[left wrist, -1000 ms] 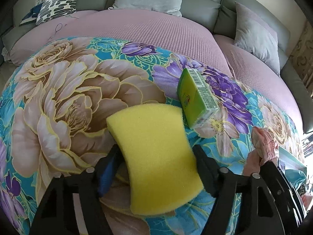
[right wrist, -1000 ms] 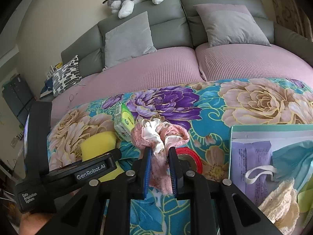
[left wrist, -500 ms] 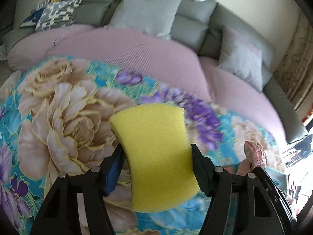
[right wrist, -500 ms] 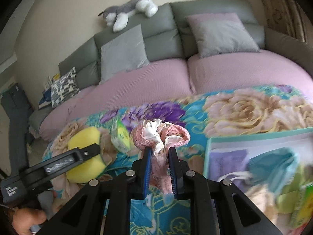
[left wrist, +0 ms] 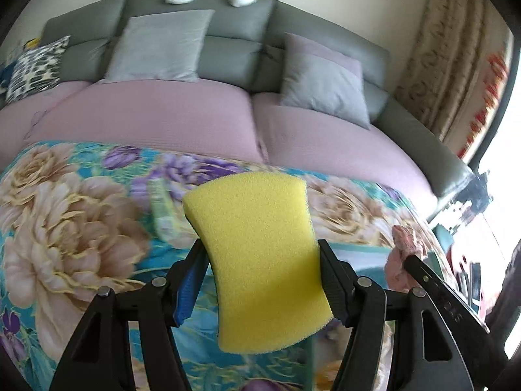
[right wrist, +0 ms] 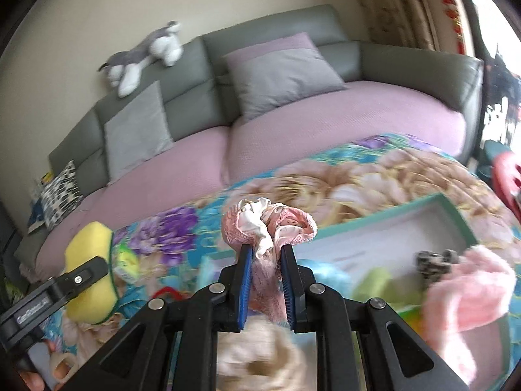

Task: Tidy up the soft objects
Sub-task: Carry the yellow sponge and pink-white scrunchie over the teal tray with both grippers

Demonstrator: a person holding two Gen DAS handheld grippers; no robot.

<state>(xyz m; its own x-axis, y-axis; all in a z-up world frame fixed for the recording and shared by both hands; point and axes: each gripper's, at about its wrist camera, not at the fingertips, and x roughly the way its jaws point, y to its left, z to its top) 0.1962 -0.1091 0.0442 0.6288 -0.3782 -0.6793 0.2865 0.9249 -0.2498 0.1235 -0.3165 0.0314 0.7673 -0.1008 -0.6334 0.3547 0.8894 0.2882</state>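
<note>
**Two soft loads in the air**

Floral cloth [left wrist: 65, 228] is spreading below both tongs. Left tongs [left wrist: 260, 280] are squeezing the yellow sponge [left wrist: 257, 260]; right tongs [right wrist: 264, 280] are pinching pink fabric [right wrist: 267, 224] nearly closed, the teal tray [right wrist: 384, 218] just ahead. The fabric's loose end may be snagging the rim.

We see yellow sponge [left wrist: 260, 270], waisted shape, upright, pinched at sides, held above floral blanket. Pink/white cloth bundle [right wrist: 267, 228], crumpled, clamped at its lower part, top flaring out, over teal-rimmed tray [right wrist: 456, 208] w/ soft items.
</note>
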